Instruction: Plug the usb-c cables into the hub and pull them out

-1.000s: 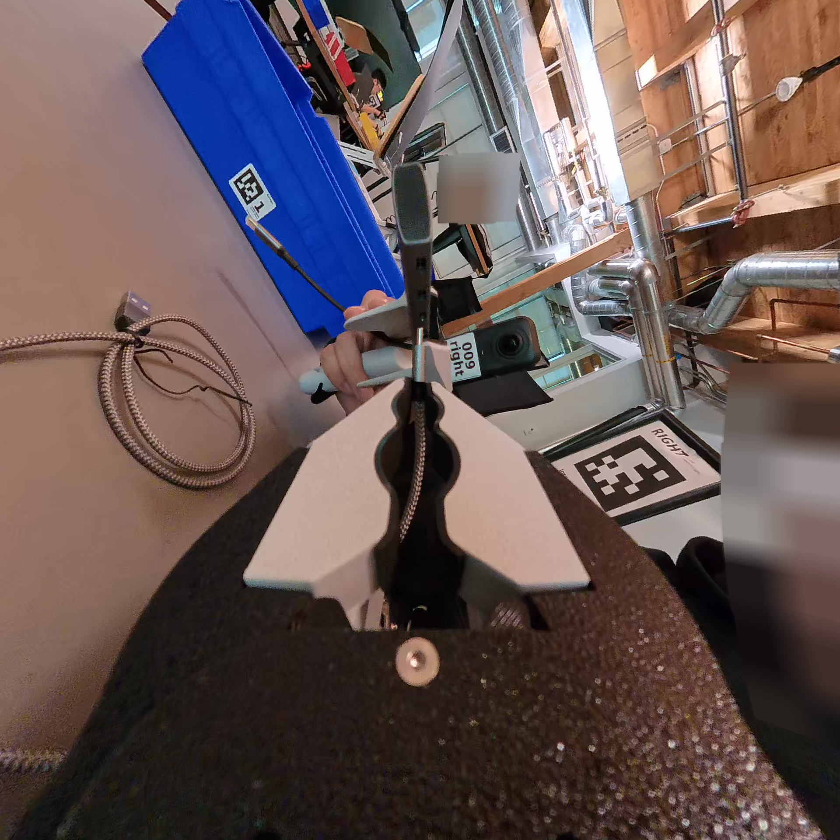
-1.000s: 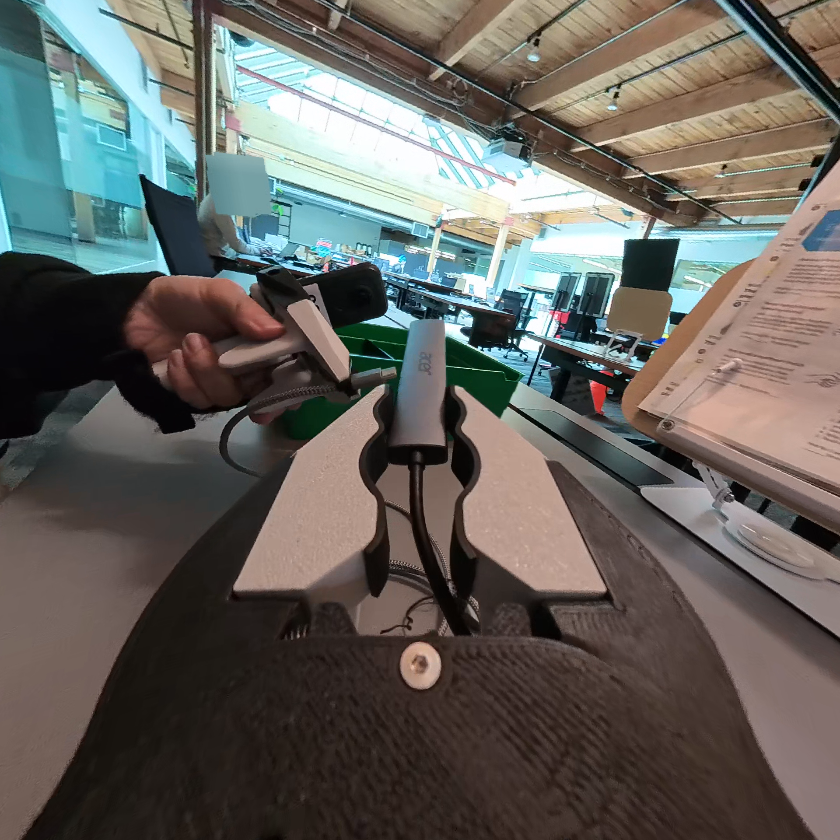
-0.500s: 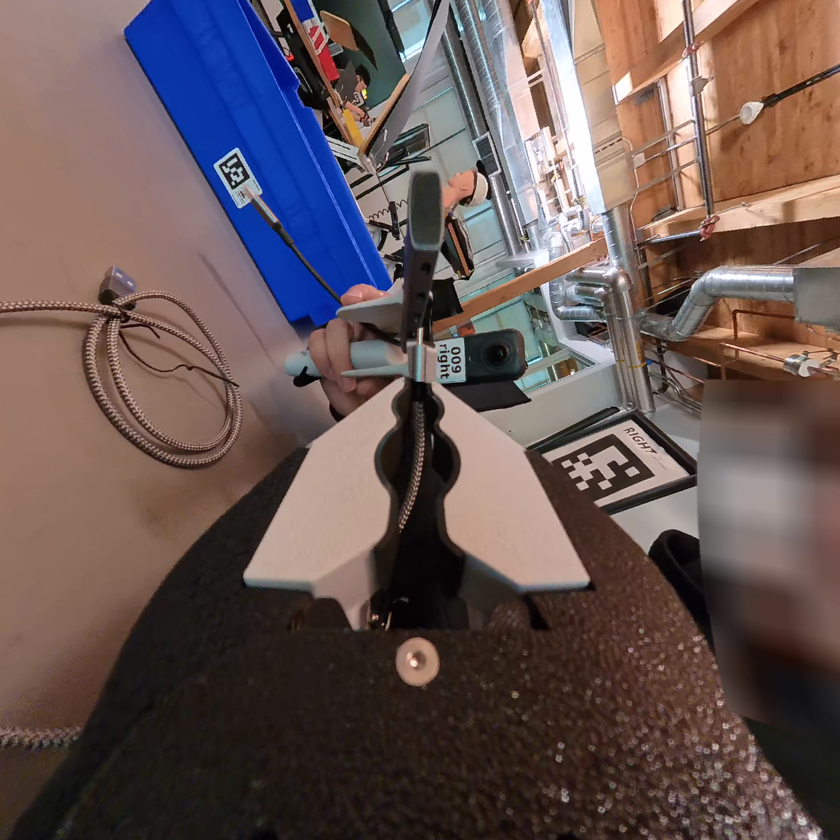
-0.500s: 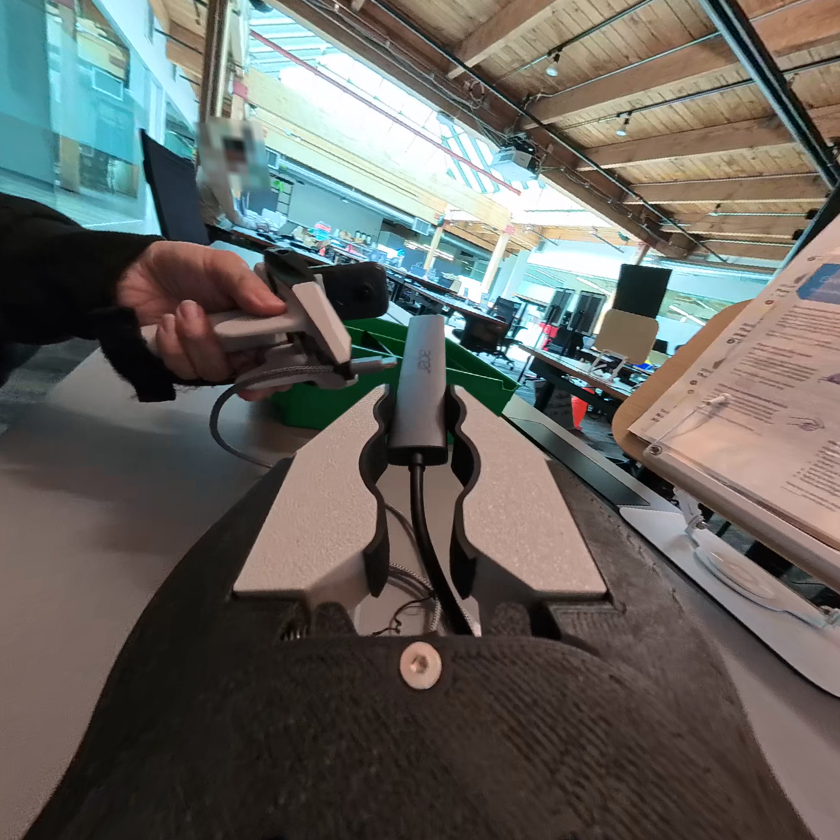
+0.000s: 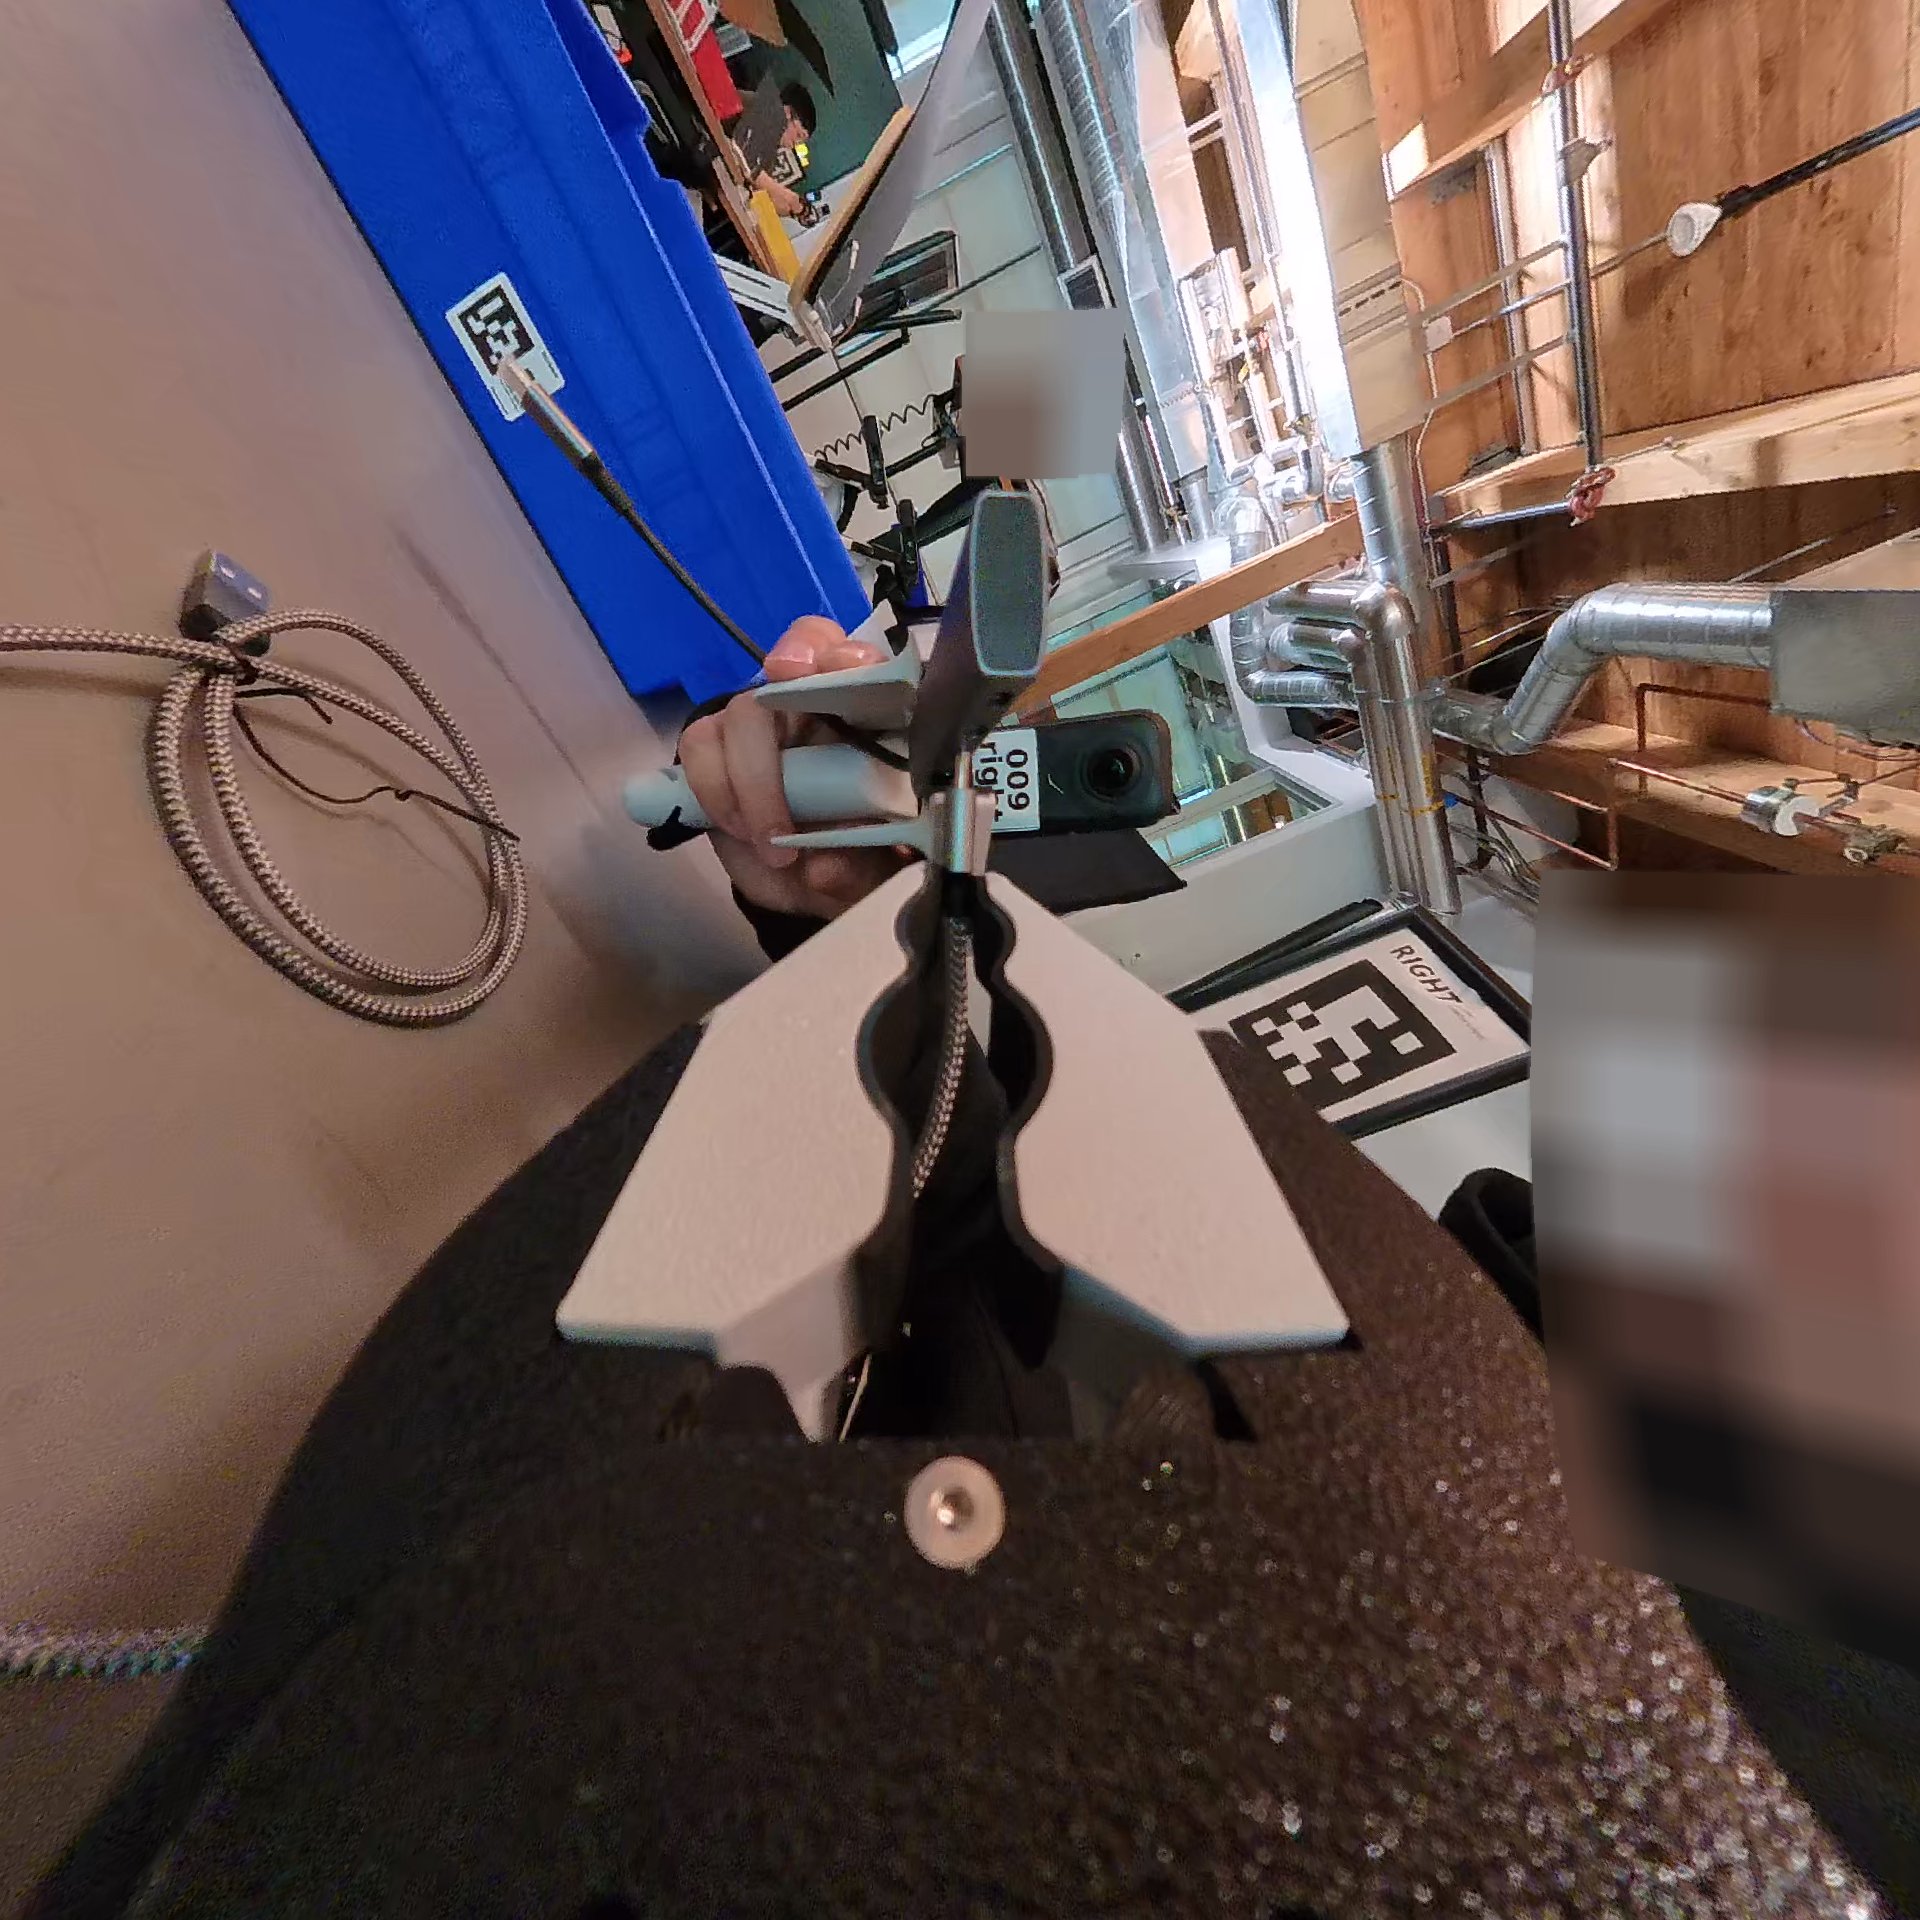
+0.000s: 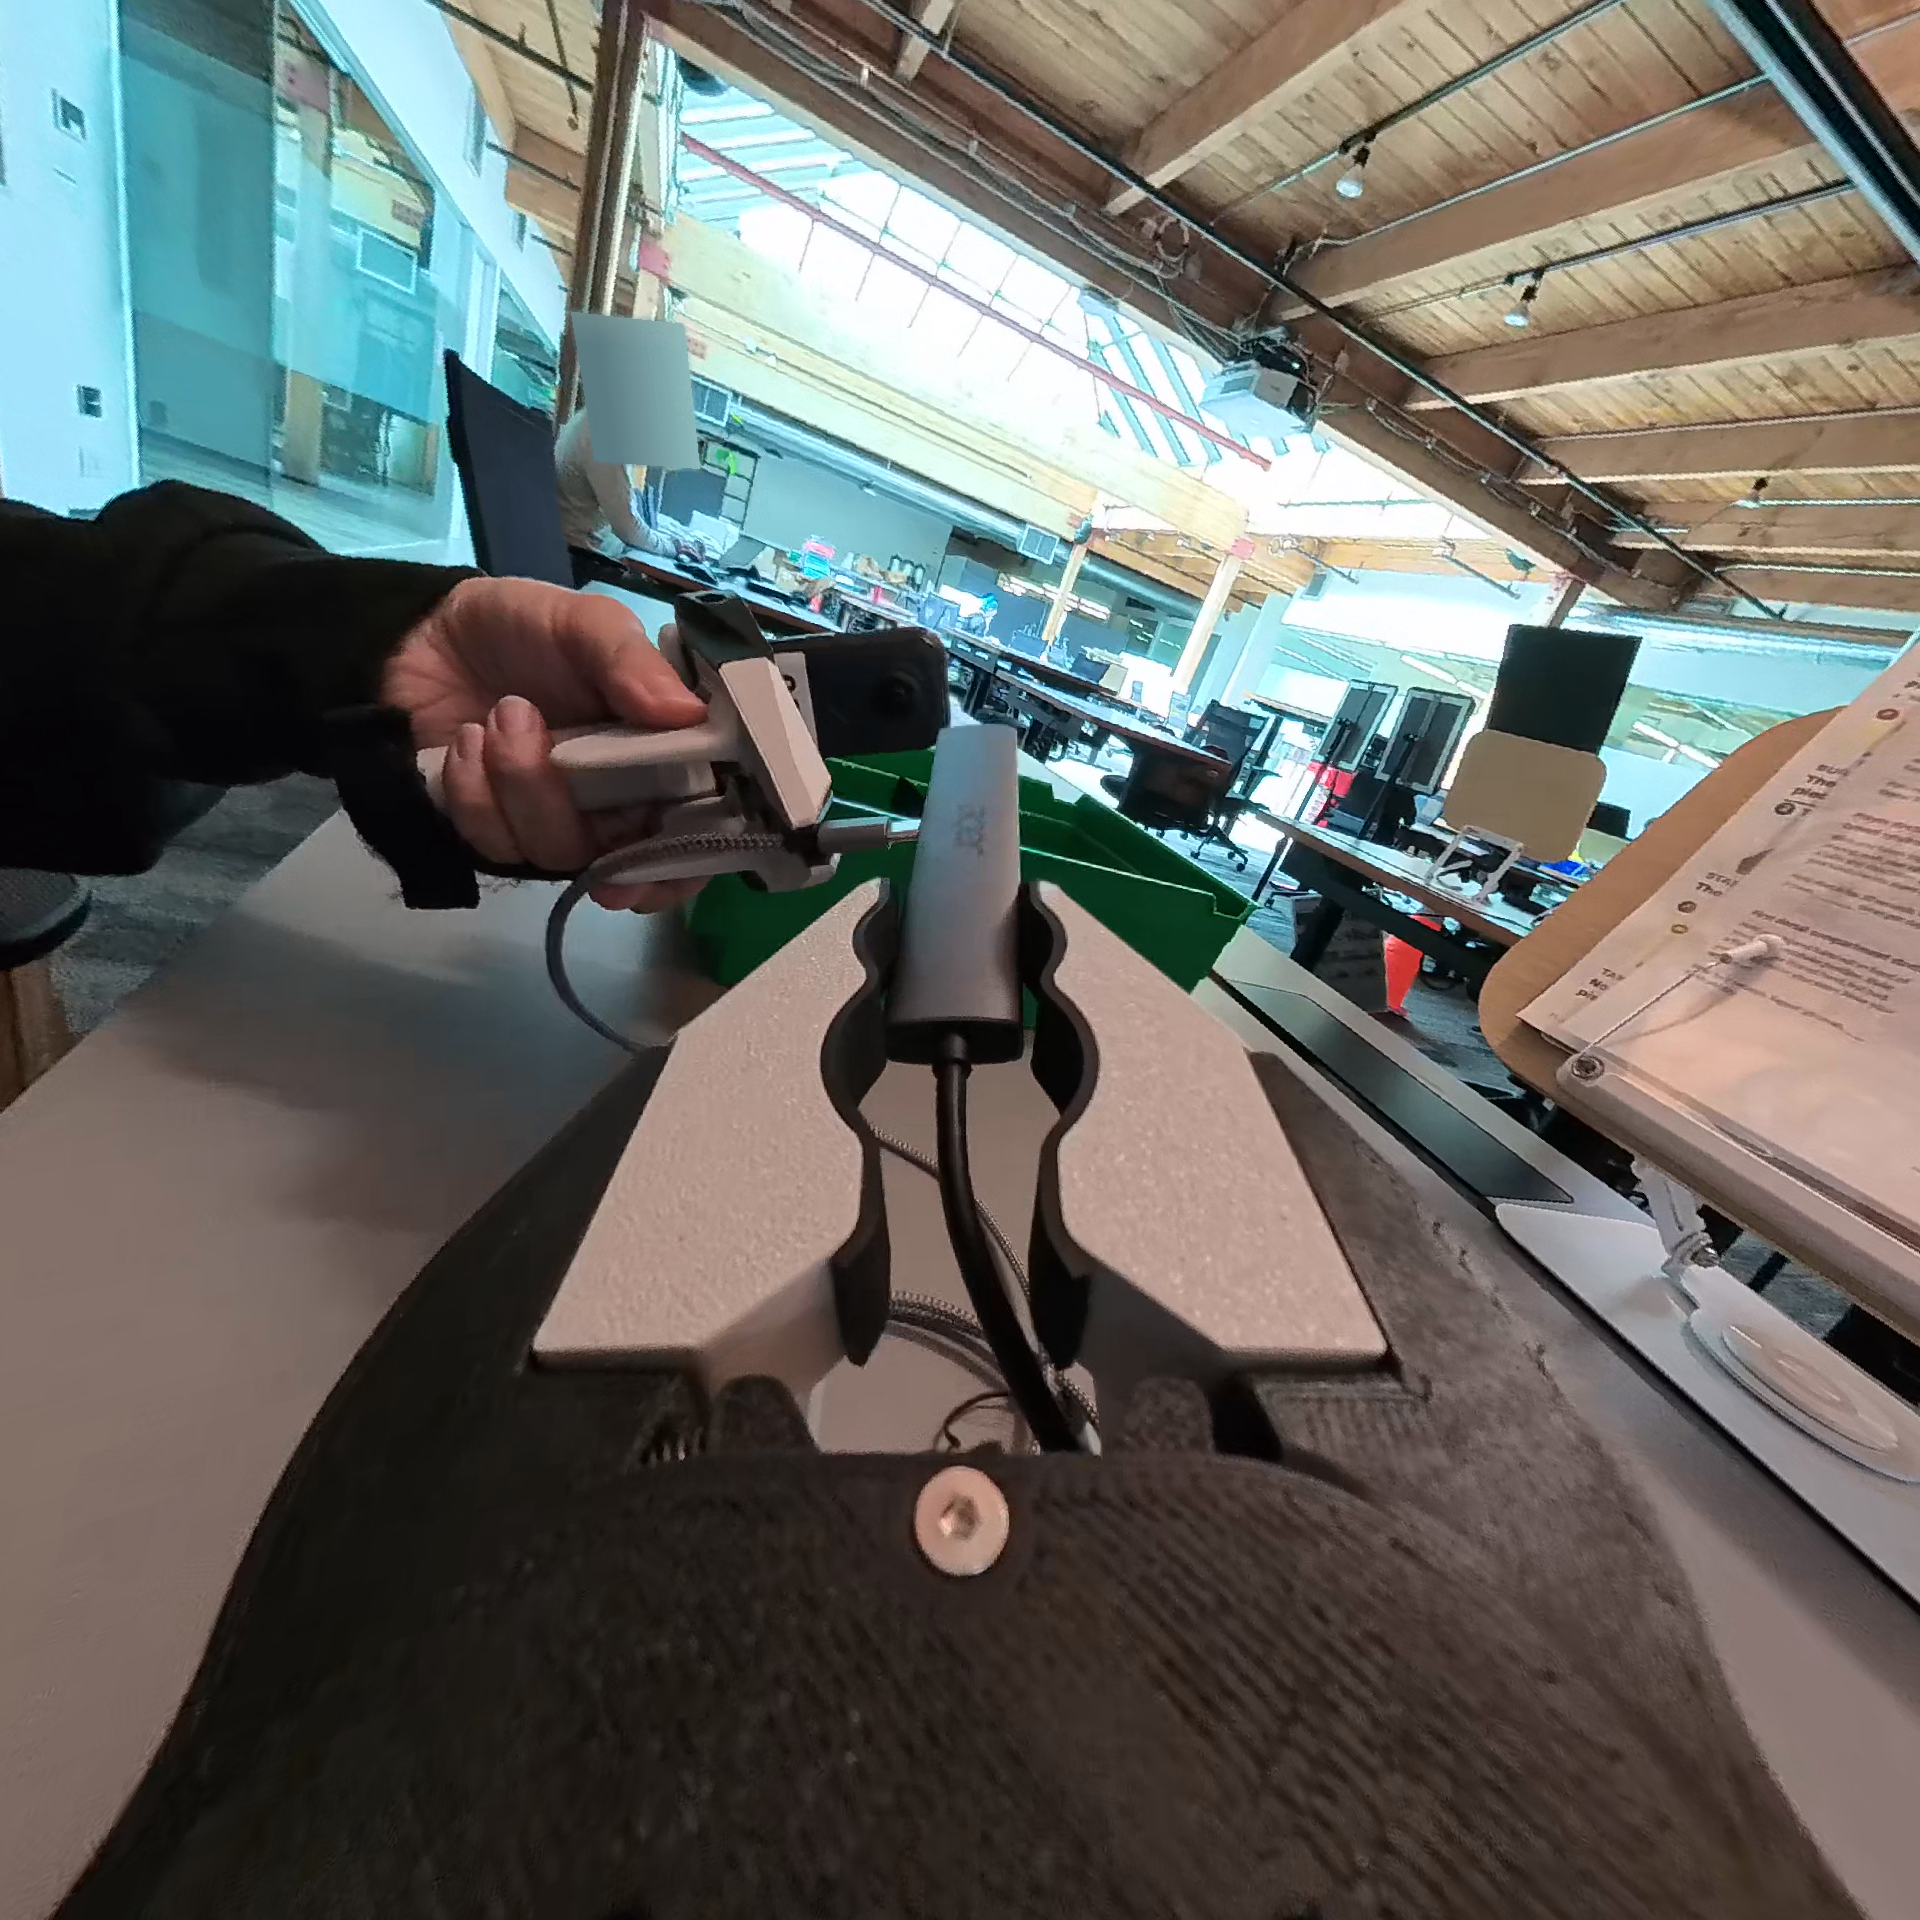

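Observation:
My right gripper (image 6: 958,889) is shut on a slim grey hub (image 6: 964,831) and holds it up above the table, its black cable (image 6: 966,1174) running back between the fingers. My left gripper (image 5: 951,896) is shut on a braided usb-c cable (image 5: 940,1049), just behind its silver plug (image 5: 964,826). In the right wrist view the left gripper (image 6: 800,831) comes in from the left and the plug's tip (image 6: 883,829) meets the hub's left side. How deep it sits I cannot tell. In the left wrist view the hub (image 5: 992,634) stands tilted above the plug.
A blue bin (image 5: 499,187) lies along the table's far side, with the hub's loose black lead (image 5: 582,457) in front of it. A coiled braided cable (image 5: 343,831) lies on the table. A green bin (image 6: 1101,873) and a document stand (image 6: 1766,935) are beyond the hub. My two grippers' fingertips are within a few centimetres of each other.
The left gripper has brought the plug rightwards across the small gap to the hub's side. The hub has tilted in the left wrist view and shows its end face.

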`<state>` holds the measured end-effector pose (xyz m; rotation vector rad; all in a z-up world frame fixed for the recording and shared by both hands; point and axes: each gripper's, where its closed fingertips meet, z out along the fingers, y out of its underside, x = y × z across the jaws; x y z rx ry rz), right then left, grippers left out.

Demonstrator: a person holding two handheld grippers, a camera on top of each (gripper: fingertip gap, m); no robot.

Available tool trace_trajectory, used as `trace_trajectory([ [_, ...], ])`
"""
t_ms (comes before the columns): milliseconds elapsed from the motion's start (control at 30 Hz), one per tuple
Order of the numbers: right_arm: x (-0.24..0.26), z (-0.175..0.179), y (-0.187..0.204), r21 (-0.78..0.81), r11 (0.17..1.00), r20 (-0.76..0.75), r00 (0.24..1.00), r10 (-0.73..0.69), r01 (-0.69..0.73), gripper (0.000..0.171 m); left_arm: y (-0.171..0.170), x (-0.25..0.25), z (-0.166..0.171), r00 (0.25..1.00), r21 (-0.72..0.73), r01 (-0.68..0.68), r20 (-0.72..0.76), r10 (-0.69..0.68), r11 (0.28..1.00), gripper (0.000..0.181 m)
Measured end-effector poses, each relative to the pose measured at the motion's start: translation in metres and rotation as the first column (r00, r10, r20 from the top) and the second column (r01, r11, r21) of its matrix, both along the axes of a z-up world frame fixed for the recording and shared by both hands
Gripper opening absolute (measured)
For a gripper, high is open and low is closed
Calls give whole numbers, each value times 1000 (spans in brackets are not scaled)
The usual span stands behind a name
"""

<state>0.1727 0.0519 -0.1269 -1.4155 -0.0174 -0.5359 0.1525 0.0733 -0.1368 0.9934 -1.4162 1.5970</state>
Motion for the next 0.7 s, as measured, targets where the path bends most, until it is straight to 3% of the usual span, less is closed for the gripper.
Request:
trace_trajectory([
  [333, 0, -7, 5, -50, 998, 28, 999, -21, 23, 22, 0, 2, -5, 1000, 34, -26, 5, 26, 999, 2],
  [467, 3, -13, 7, -82, 996, 8, 1000, -30, 31, 22, 3, 7, -11, 995, 114, -73, 82, 64, 991, 2],
  [600, 14, -11, 4, -49, 994, -35, 994, -105, 103, 22, 4, 20, -8, 924, 226, -252, 344, 165, 941, 4],
  [700, 23, -7, 0, -19, 983, -63, 981, -182, 181, 21, 3, 34, -3, 752, 283, -454, 631, 193, 845, 6],
])
